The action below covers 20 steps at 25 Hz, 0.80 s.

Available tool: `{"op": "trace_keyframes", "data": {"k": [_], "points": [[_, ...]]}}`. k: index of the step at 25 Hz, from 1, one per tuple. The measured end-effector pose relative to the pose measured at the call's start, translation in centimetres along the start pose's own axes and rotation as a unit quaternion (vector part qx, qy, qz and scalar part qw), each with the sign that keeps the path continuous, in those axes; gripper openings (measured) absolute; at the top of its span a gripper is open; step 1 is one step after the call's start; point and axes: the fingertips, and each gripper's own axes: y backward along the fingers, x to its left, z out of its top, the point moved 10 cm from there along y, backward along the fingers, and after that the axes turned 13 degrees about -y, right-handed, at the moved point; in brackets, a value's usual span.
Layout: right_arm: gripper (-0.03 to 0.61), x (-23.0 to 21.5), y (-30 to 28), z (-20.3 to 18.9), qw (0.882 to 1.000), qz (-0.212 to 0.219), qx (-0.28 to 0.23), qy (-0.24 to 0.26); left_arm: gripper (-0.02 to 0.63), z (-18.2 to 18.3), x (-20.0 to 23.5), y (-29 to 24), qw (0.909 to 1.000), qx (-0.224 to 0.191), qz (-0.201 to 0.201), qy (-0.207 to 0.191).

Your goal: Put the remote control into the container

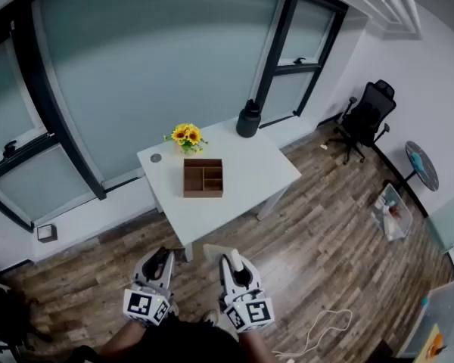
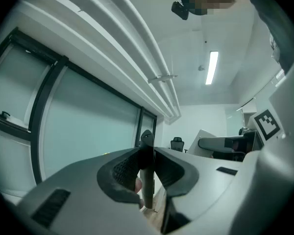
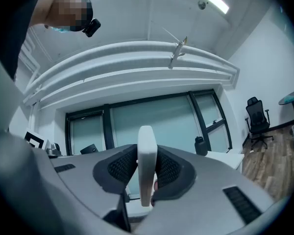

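A: Checked grips. Found left hand-held gripper (image 2: 146, 179) clenched on a slim dark remote control (image 2: 146, 153), edge-on and upright in the frame between the jaws. Found right hand-held gripper (image 3: 146, 174) clamped likewise on a white remote control (image 3: 146, 146), a flat slab poking above the jaws.

B: Noted. Location of both?

A: Low centre of the head view, well apart from the container (image 1: 203, 160). Logged that mid-frame on the white bench (image 1: 251, 169), just below the sunflowers (image 1: 186, 135).

B: Handling estimate?

A: Judged light, stiff plastic with smooth faces; likely to slip in a loose pinch. Rated the ribbed jaw linings across the flat faces as adequate. Would take hold near mid-length, clear of the end meant to enter first.

B: Fragility?

A: Probably fine after a short drop, yet wary of squeezing the buttons. Would lower into a compartment (image 1: 194, 179) rather than let fall. Cannot confirm fit from here: too small in view.
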Motion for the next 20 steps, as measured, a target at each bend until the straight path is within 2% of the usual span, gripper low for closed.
{"op": "trace_keyframes", "data": {"k": [20], "points": [[0.094,-0.05,0.7,-0.53,1.0,0.009,0.004,-0.012,0.087,-0.61,-0.51,0.15,1.0,0.008,-0.002,0.005]]}}
